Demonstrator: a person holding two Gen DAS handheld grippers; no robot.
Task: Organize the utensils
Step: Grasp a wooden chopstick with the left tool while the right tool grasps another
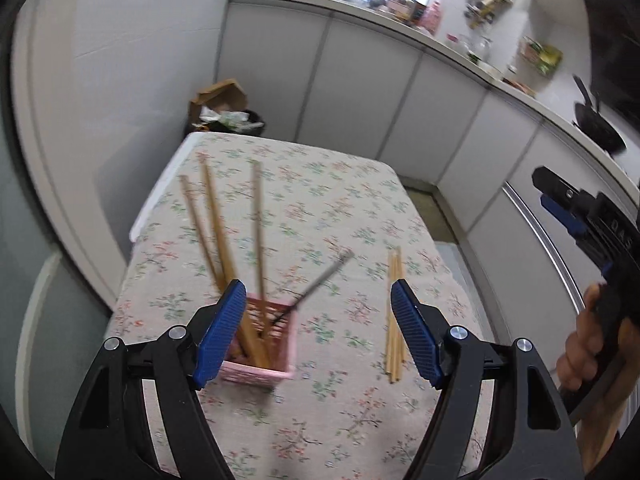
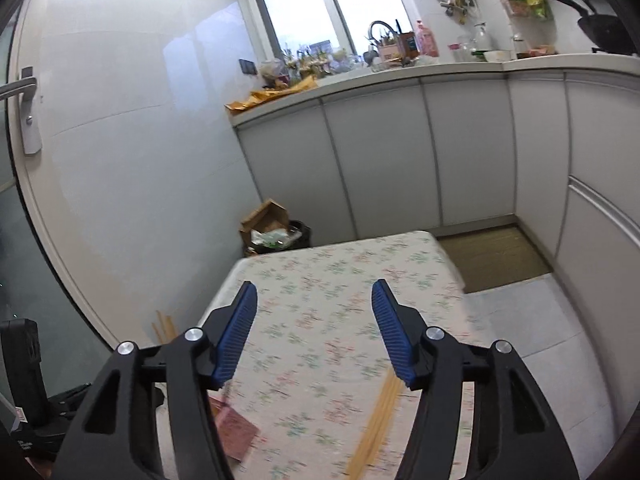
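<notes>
Kitchen, floral-cloth table (image 1: 328, 200): the left gripper (image 1: 318, 292) hangs w/ jaws spread wide, nothing between them, above a pink holder (image 1: 276, 360) standing near the table's front-left. Inside it lean several wooden chopsticks (image 1: 216, 224) and one dark utensil (image 1: 320, 280), tips angled up and away. A loose bundle of chopsticks (image 1: 394, 320) lies flat on the cloth just right of the holder, apart from it. The right gripper (image 2: 314, 296), jaws likewise spread and holding nothing, hovers higher, bundle blurred below it. A bin (image 2: 296, 236) sits beyond the table's far corner.
</notes>
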